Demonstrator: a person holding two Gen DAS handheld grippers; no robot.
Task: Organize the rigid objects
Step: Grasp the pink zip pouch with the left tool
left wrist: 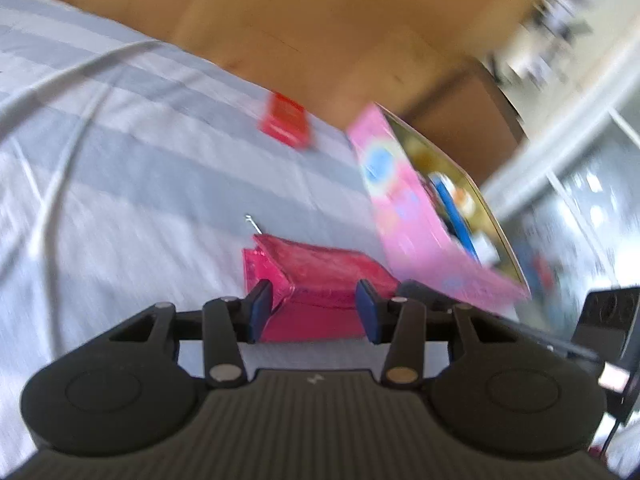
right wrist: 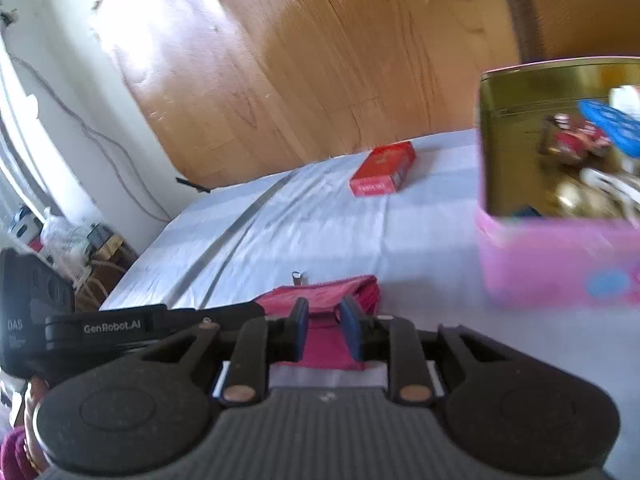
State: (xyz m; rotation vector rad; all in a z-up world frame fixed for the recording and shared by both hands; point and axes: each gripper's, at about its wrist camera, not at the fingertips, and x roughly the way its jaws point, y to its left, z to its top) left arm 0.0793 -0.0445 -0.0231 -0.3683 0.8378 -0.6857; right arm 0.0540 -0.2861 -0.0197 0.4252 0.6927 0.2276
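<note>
A shiny magenta pouch lies on the white-and-grey striped cloth. My left gripper has its blue pads on either side of the pouch's near end. My right gripper is closed narrowly on the same pouch from the other side. A red box lies flat farther back; it shows in the right wrist view too. A pink tin with a gold inside stands open to the right, with several small items in it.
The cloth-covered surface ends at a wooden floor. Cables and clutter lie by the wall at the left. A small metal clip lies just beyond the pouch. The left gripper's body is beside my right one.
</note>
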